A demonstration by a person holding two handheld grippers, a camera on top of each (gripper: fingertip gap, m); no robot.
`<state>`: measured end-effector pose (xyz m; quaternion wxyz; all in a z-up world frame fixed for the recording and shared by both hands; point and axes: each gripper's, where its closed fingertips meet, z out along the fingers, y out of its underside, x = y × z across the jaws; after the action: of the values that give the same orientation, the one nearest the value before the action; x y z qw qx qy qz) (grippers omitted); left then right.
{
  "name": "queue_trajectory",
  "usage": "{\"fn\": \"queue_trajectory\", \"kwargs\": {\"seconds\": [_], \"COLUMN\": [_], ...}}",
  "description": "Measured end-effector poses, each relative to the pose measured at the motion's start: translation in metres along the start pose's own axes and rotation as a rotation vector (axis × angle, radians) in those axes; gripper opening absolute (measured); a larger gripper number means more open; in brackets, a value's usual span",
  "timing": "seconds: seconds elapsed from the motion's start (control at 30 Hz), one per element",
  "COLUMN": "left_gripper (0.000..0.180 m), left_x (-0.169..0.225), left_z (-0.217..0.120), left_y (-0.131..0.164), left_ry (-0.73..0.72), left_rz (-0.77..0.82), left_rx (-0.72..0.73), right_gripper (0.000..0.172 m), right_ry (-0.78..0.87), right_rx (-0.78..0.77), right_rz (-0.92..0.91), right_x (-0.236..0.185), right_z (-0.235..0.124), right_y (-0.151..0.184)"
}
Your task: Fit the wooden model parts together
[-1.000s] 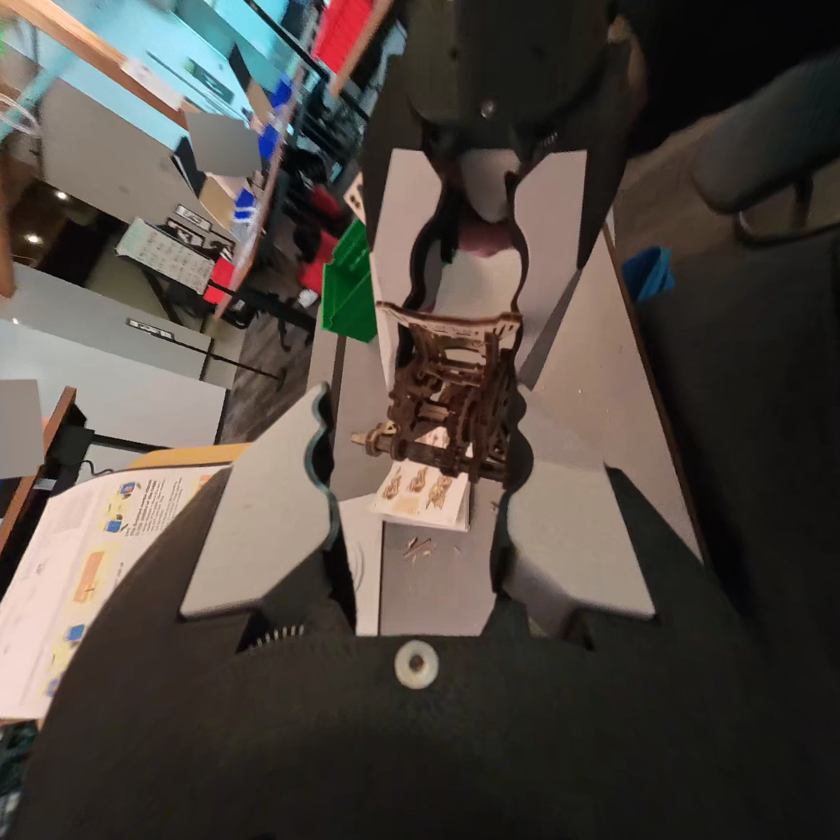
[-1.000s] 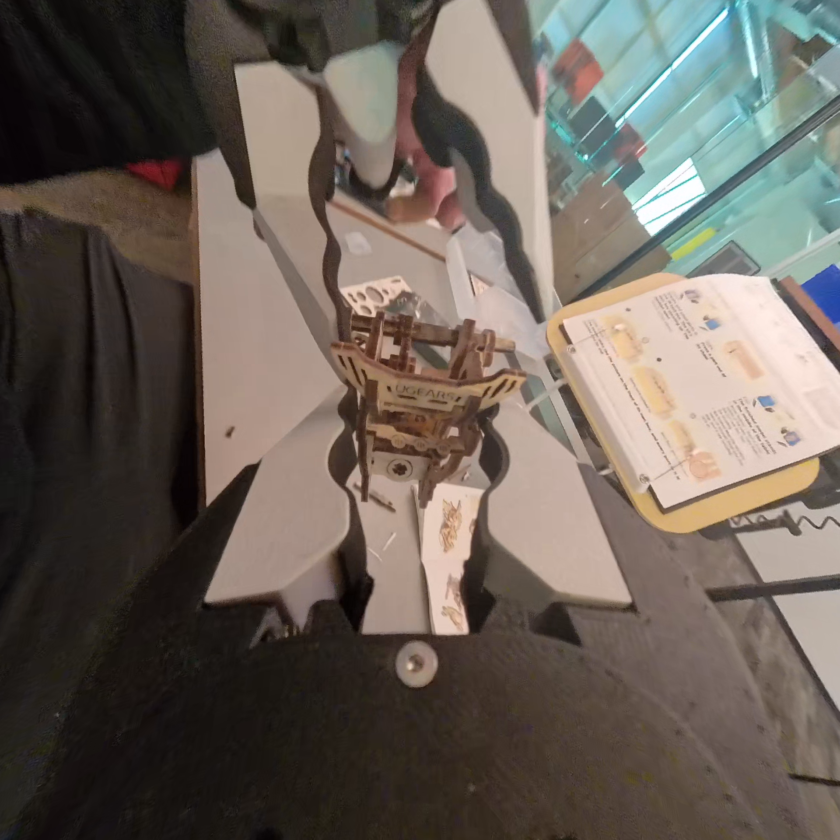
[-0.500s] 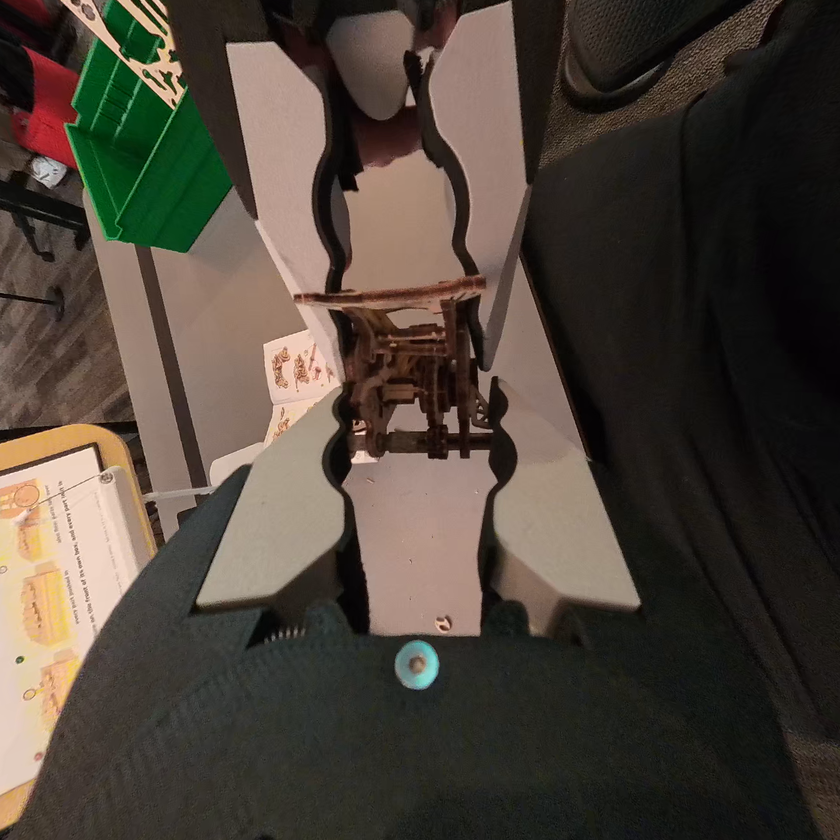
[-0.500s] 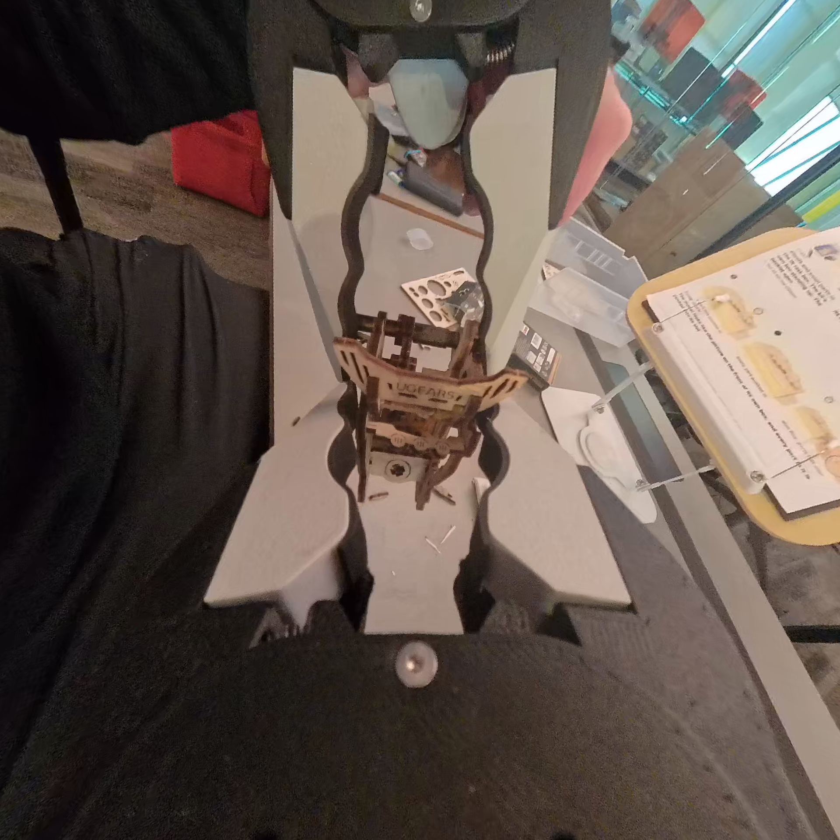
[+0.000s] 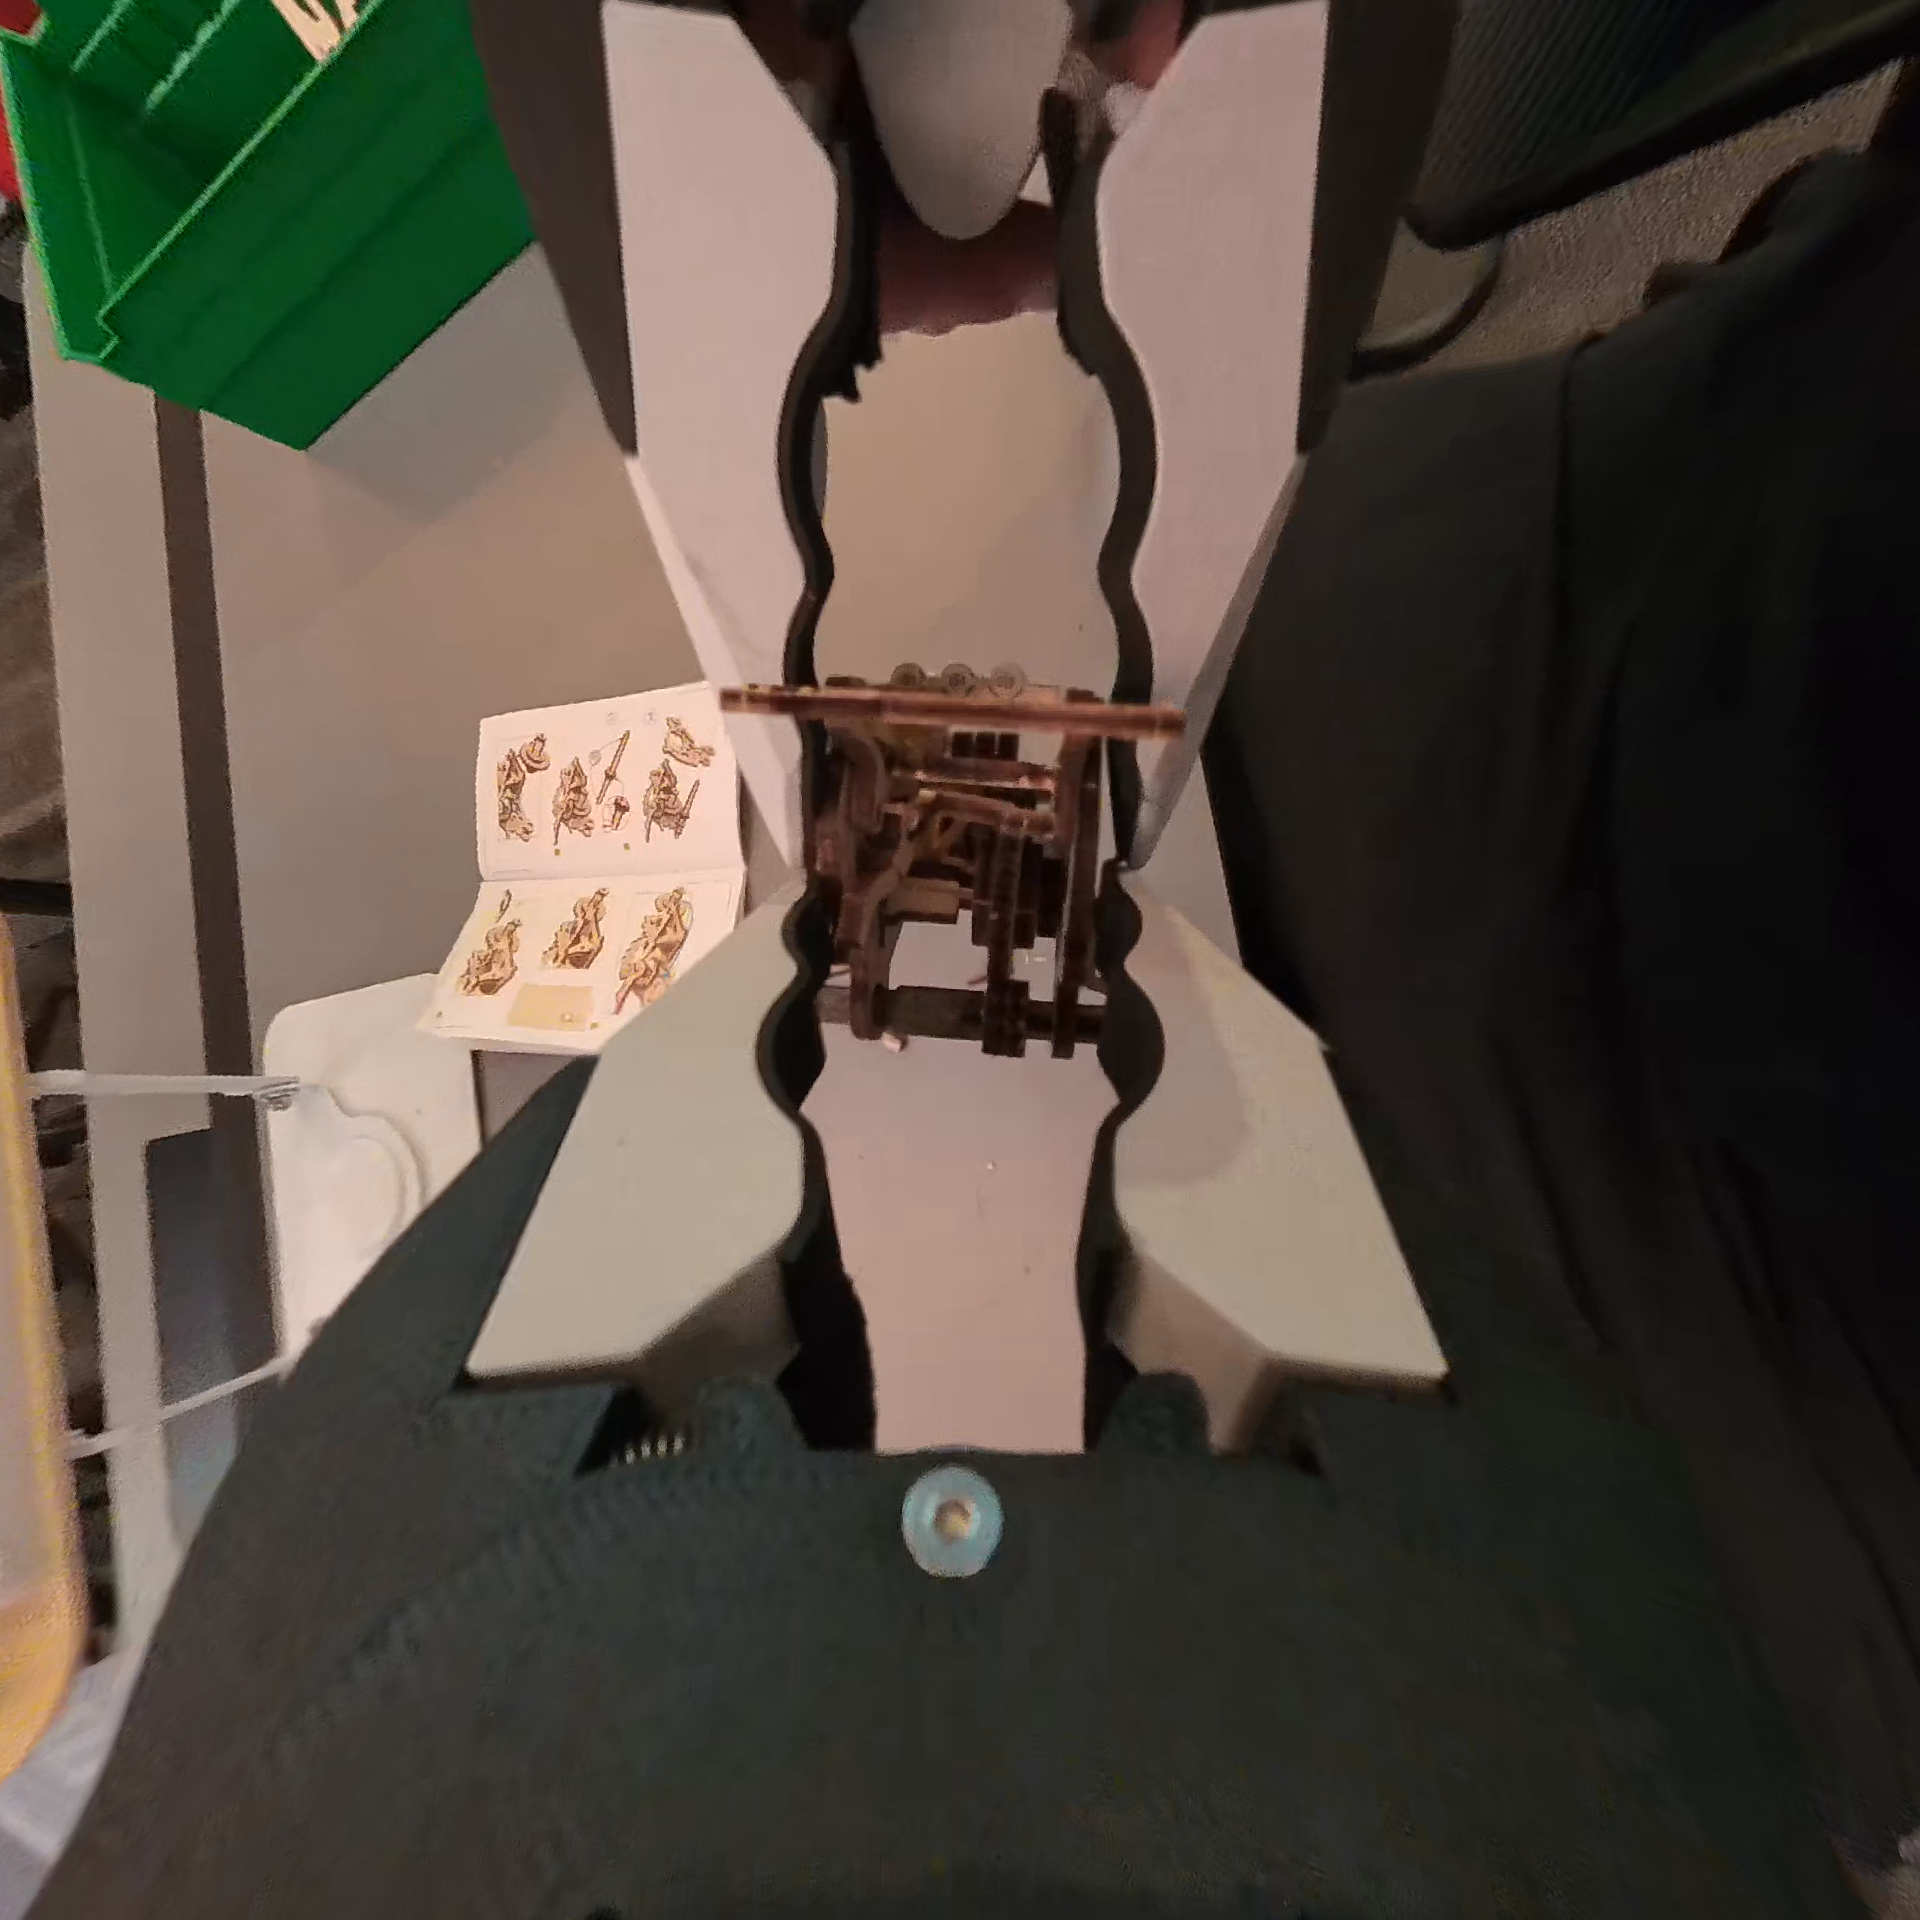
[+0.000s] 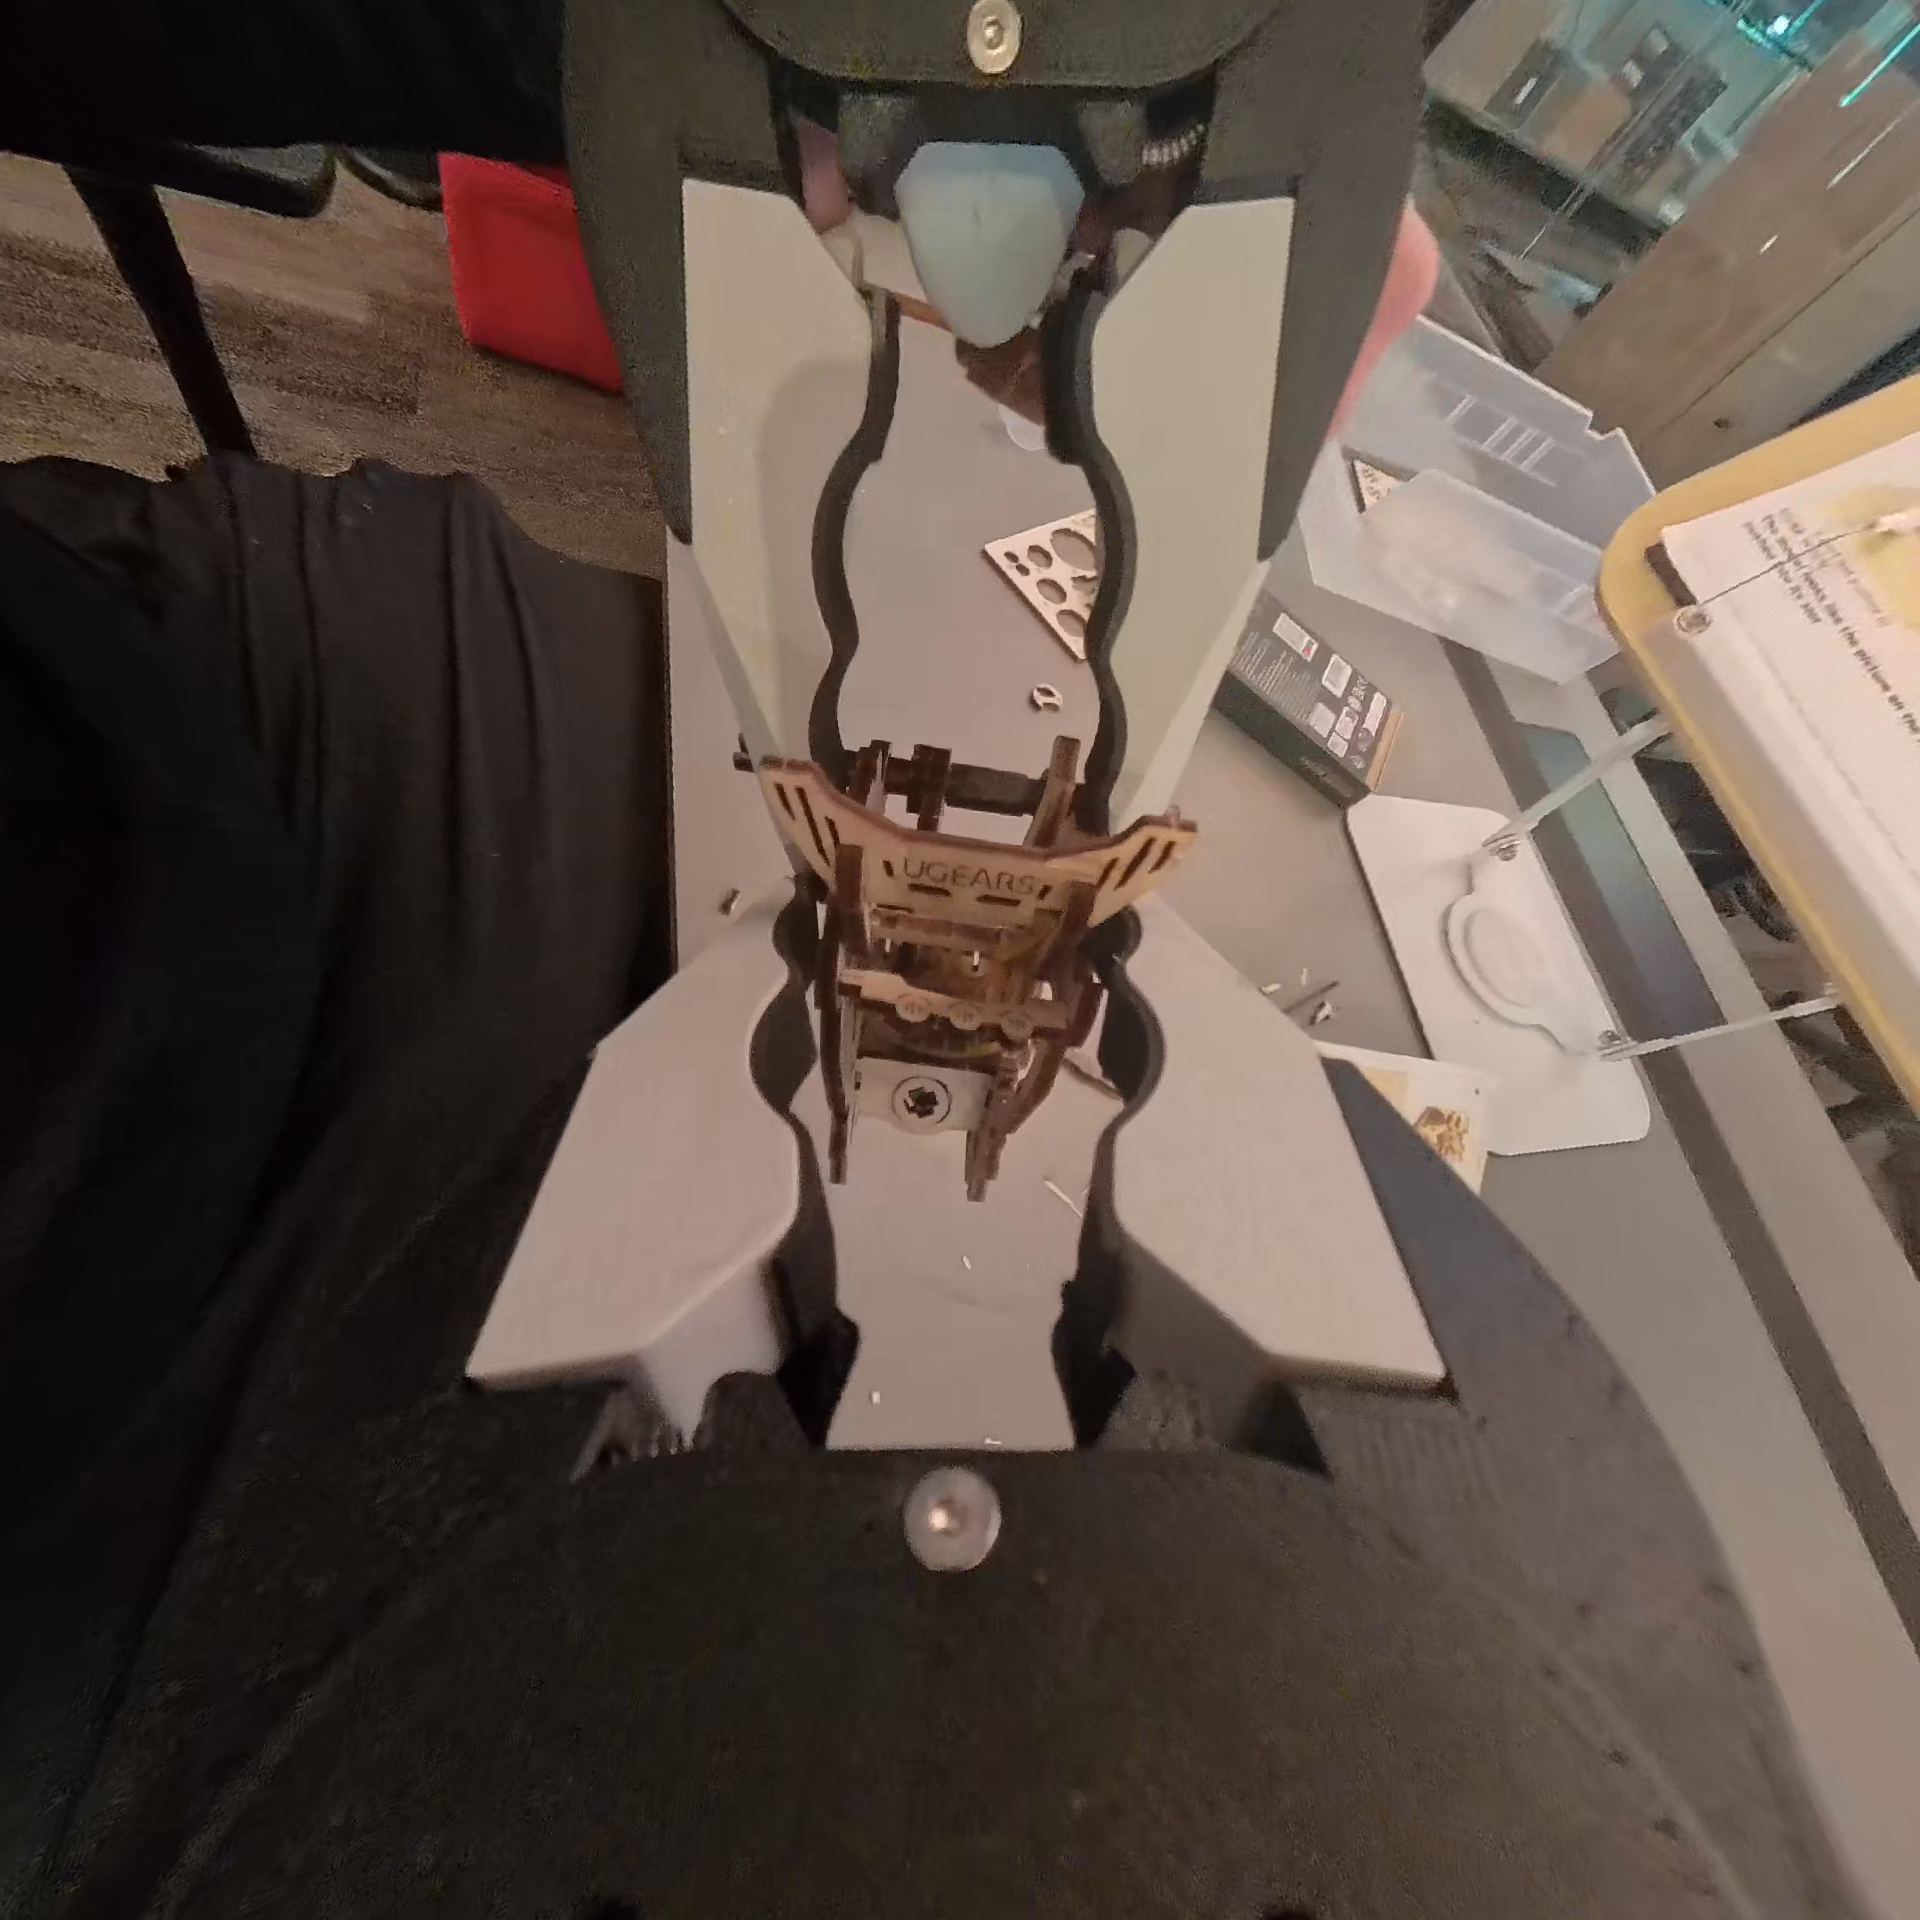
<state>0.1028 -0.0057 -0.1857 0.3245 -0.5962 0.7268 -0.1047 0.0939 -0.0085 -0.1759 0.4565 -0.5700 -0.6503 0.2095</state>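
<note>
A green bin (image 5: 218, 208) and an open instruction booklet (image 5: 597, 873) lie at the left of the grey table (image 5: 416, 582), over which the wooden model (image 5: 956, 862) hangs between two opposed tongs. The left gripper (image 5: 956, 997), wide open a second ago with the model loose between its fingers, has narrowed onto the model's near end, its dark pads (image 5: 790, 997) now meeting the side frames by the axle. The right gripper (image 6: 956, 997) has kept its partly open grasp on the opposite end, fingers against the frame below the pale curved plate (image 6: 977, 862). With both ends apparently secured, the assembly looks braced for pressing a joint home. At right, a box (image 6: 1309, 707) and a sheet on a yellow-edged board (image 6: 1787, 675) wait.
</note>
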Motion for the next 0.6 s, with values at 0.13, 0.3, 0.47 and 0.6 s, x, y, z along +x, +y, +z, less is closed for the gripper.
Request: {"fn": "queue_trajectory", "kwargs": {"seconds": [0.13,0.3,0.47,0.6], "left_gripper": [0.047,0.047,0.047,0.052], "left_x": [-0.005,-0.011,-0.015,-0.017], "left_z": [0.003,-0.001,-0.011,-0.01], "left_y": [0.002,-0.001,-0.011,-0.013], "left_ry": [0.013,0.049,0.097,0.116], "left_rz": [-0.102,-0.212,-0.298,-0.328], "left_rx": [0.12,0.318,0.531,0.575], "right_gripper": [0.069,0.063,0.048,0.046], "right_ry": [-0.016,-0.042,-0.043,-0.05], "right_rx": [0.005,0.027,0.071,0.041], "right_rz": [0.077,0.166,0.242,0.253], "right_x": [0.005,0.007,0.013,0.013], "right_z": [-0.004,-0.002,-0.002,-0.003], "right_y": [0.009,0.015,0.011,0.012]}}
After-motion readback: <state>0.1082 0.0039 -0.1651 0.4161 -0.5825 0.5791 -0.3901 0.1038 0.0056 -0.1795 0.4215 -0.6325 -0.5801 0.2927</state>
